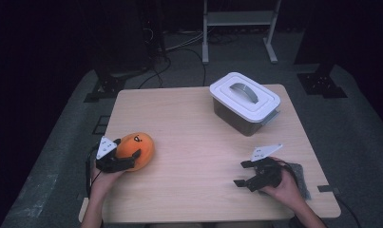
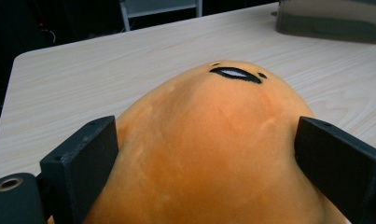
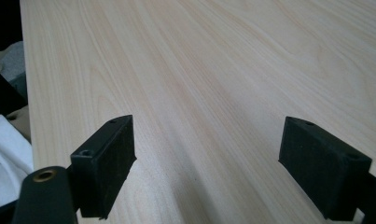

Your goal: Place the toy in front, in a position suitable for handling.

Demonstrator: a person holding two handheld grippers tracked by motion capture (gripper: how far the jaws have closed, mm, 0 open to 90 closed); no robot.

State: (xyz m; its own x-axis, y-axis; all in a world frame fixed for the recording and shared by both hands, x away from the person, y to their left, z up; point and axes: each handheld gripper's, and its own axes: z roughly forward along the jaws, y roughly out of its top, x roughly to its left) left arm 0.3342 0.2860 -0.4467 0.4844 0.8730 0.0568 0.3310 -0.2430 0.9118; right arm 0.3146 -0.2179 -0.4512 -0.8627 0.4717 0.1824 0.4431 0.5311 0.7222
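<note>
Left hand-held gripper point(image 1: 125, 159) pinched the orange plush point(image 1: 140, 148) to lift it, while right hand-held gripper point(image 1: 243, 173) hovered spread over the worktop point(image 1: 189, 128).

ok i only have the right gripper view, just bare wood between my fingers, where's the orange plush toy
observer: near left of the table, the orange plush toy sits inside the left gripper
operator: is it gripped
observer: looks so, in the left gripper view both fingers press its sides
operator: anything else out there
observer: a white lidded box at the far right, lid on, grey handle on top
</note>
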